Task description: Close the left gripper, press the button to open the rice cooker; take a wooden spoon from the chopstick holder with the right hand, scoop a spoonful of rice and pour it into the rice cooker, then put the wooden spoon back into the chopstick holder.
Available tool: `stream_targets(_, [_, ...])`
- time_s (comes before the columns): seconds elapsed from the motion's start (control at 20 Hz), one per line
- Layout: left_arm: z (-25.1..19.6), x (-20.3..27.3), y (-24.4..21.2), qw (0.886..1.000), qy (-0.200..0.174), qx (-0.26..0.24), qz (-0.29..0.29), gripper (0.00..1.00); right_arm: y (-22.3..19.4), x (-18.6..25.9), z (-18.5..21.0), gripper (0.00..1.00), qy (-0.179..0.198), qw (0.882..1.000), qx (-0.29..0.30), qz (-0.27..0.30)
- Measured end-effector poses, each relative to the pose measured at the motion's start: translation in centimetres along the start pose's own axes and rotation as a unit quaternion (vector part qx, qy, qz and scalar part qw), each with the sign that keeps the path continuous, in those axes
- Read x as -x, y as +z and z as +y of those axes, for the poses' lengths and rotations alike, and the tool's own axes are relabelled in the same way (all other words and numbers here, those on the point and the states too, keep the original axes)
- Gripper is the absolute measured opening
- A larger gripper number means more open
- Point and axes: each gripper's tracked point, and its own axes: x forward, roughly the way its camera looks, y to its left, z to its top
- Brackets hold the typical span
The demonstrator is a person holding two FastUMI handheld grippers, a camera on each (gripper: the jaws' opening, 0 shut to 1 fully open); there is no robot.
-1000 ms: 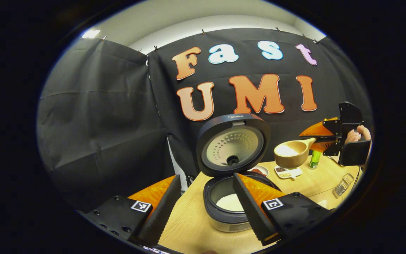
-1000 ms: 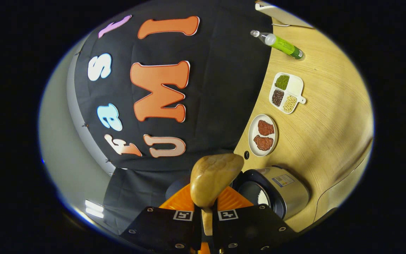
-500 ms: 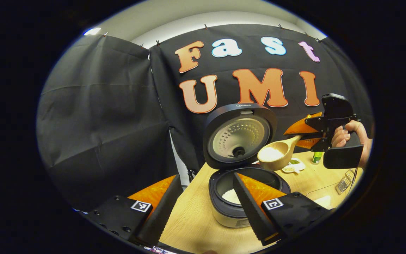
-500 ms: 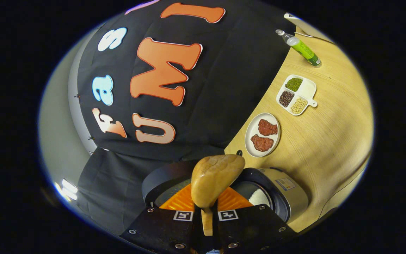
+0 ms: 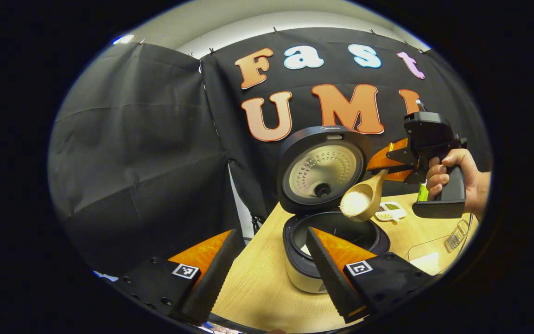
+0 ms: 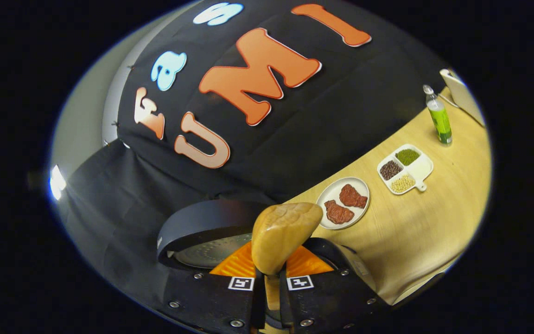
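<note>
We see the rice cooker [image 5: 336, 253] standing open on the wooden table [image 5: 257, 283], its round lid [image 5: 325, 169] tipped upright against the black cloth wall. Above the pot's open mouth hangs the wooden spoon [image 5: 359, 202], tilted bowl-down with white rice [image 5: 354, 202] showing in its bowl. The right gripper [image 5: 390, 160], held in a person's hand [image 5: 452, 178] at the right of the left gripper view, has both fingers pressed on the spoon's handle. In the right gripper view that same gripper [image 6: 271, 283] clamps the handle between its closed fingers, and we look along the back of the spoon's bowl [image 6: 283, 234] toward the lid [image 6: 206, 232] below. The left gripper [image 5: 267, 273] waits near the cooker with its jaws spread wide apart, holding nothing. Farther right on the table lie a white plate [image 6: 341, 208] with two red pieces of meat, a divided dish [image 6: 406, 169] of beans and grains, and an upright green bottle [image 6: 439, 118]. A wire rack [image 5: 457, 234] sits at the far right edge.
</note>
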Motion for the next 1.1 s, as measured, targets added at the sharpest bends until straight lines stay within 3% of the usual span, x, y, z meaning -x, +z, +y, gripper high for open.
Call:
stream_targets(0.35, [0.1,-0.1,0.0,1.0,-0.003,-0.004,-0.001,0.99,-0.7,-0.9,1.5,0.12,-0.007,0.995,0.104,-0.002])
stream_targets(1.1, [-0.6,0.3,-0.5,1.0,-0.008,-0.004,0.003,0.99,-0.2,-0.3,3.6,0.12,0.003,0.983,0.186,-0.014])
